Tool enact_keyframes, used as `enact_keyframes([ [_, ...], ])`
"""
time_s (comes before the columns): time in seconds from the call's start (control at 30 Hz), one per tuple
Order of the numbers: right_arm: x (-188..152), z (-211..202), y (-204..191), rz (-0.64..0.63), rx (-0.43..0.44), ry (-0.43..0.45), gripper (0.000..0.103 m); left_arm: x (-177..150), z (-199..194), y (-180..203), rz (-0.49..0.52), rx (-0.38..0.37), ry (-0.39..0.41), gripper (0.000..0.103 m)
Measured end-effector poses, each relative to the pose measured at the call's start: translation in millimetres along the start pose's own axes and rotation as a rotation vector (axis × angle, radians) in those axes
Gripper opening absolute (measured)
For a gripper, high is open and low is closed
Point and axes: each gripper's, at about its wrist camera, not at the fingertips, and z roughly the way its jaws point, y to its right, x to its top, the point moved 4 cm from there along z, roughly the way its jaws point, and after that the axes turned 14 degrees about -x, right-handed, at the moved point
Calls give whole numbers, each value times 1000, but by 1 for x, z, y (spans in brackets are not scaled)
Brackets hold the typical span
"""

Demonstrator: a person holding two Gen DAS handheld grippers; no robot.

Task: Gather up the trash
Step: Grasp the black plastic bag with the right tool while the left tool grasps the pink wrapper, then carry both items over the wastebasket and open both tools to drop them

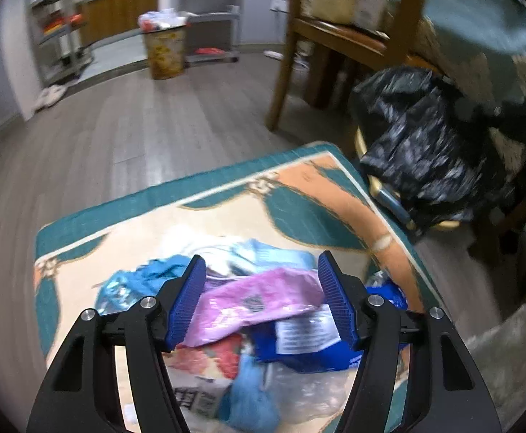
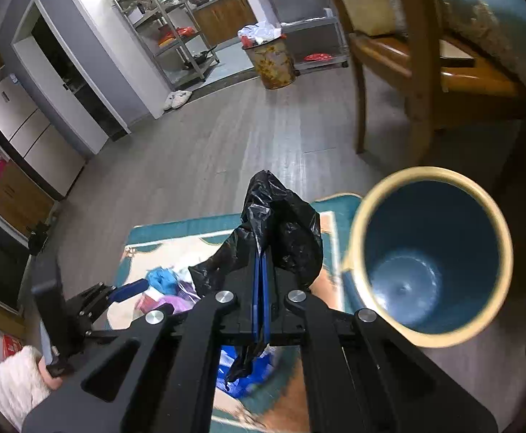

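A heap of wrappers lies on a teal and cream rug (image 1: 299, 180): a pink wrapper (image 1: 255, 299), a blue packet (image 1: 309, 339) and light blue crumpled plastic (image 1: 154, 274). My left gripper (image 1: 261, 263) hangs over the heap, its blue pads (image 1: 187, 296) touching both ends of the pink wrapper. My right gripper (image 2: 261, 252) is shut on a black trash bag (image 2: 281, 223), held up above the rug. To its right stands a blue bin (image 2: 428, 252) with a cream rim and nothing inside. In the left wrist view the black bag (image 1: 425, 137) hangs in front of that bin.
A wooden chair (image 2: 414, 72) stands close behind the bin. A patterned bin (image 2: 273, 61) full of trash sits farther off by metal shelves (image 2: 169, 25). Slippers (image 2: 178, 99) lie near a doorway. Grey wood floor (image 1: 154, 126) spreads beyond the rug. A white sleeve (image 2: 14, 379) shows at lower left.
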Motion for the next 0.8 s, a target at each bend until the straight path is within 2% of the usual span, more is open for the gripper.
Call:
enact_keyframes([
  [0.2,-6,6,18,49,5,-13,1,-11,25,13,22,-13,-91,65],
  [0.23,-6,11,20,52,10,-22,1,-11,28,15,23,-12,-103,57],
  [0.27,-7,15,23,59,11,-31,1,-11,29,14,21,-13,-112,44],
  [0.33,-9,26,33,95,4,-71,1,-12,31,12,18,-1,-124,32],
  [0.5,-6,28,46,116,-10,-72,1,-11,30,6,8,21,-126,18],
  [0.67,3,16,59,167,-13,-26,1,2,13,6,48,89,-63,5],
  [0.8,11,6,85,220,-65,24,1,33,-1,24,77,97,32,4],
])
